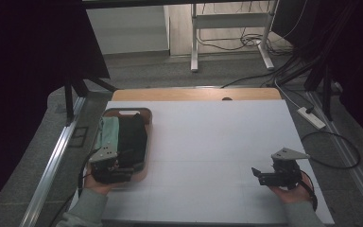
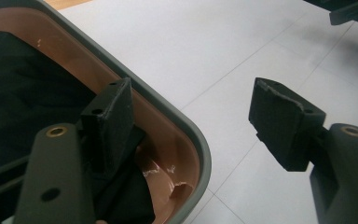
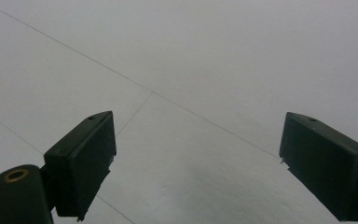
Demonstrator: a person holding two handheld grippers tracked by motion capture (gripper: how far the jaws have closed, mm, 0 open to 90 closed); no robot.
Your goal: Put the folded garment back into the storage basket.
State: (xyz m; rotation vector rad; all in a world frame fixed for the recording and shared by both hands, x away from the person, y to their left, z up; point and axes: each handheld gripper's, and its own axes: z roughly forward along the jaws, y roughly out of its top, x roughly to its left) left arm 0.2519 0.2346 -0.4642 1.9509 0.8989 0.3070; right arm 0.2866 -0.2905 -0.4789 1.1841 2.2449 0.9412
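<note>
Black two-jaw left gripper (image 1: 115, 166) and right gripper (image 1: 260, 174), grey three-cornered top plates, brass-coloured pivot screws, trailing black cables, seemingly grey-green sleeves (image 1: 82, 208).

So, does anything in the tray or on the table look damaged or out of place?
Nothing stands out. The black cloth and the green cloth lie folded side by side in the brown tray. The left tongs straddle its rim, open.

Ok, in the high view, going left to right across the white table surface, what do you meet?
Green cloth → black cloth, both lying in the brown tray, with the left gripper at the tray's near end → bare white table → right gripper, jaws open.
</note>
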